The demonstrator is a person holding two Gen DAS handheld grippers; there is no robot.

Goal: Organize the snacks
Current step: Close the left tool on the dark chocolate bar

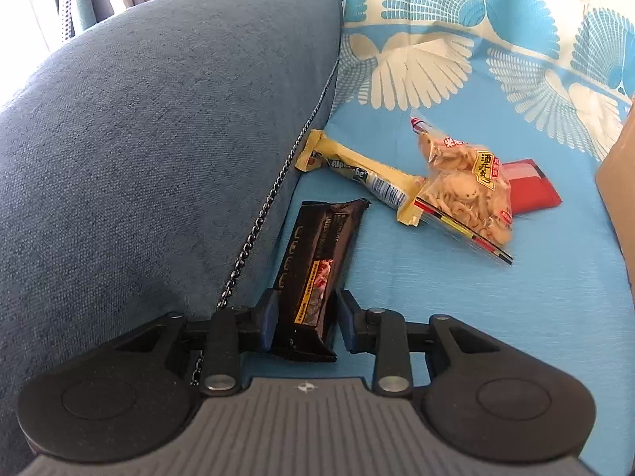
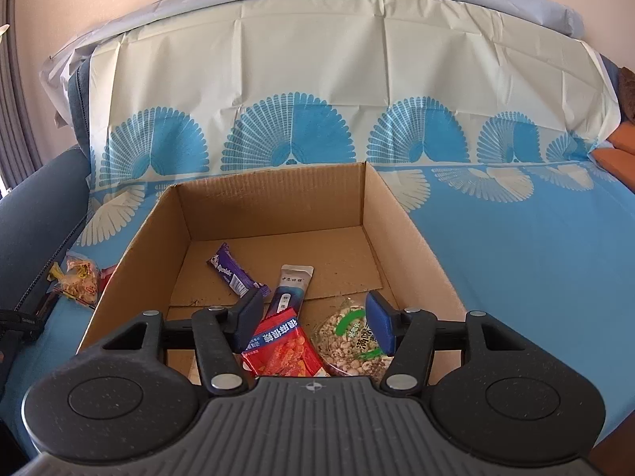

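Observation:
A black snack bar (image 1: 317,246) lies on the blue cover beside the sofa arm. Its near end sits between the fingers of my left gripper (image 1: 305,317). The left pad rests against the wrapper, the right pad stands a little off it, so the jaws are open. Beyond lie a yellow bar (image 1: 357,170), a clear bag of crackers (image 1: 464,186) and a red packet (image 1: 532,186). My right gripper (image 2: 313,321) hangs open over the cardboard box (image 2: 412,230), holding nothing. In the box are a purple bar (image 2: 232,271), a white-blue stick (image 2: 291,289), a red packet (image 2: 281,345) and a puffed-grain bag (image 2: 345,341).
The dark blue sofa arm (image 1: 158,139) rises close on the left of the loose snacks. The box's wall (image 1: 619,182) bounds them on the right. A blue and cream patterned cover (image 2: 516,238) spreads over seat and backrest. Orange cushions (image 2: 611,154) sit far right.

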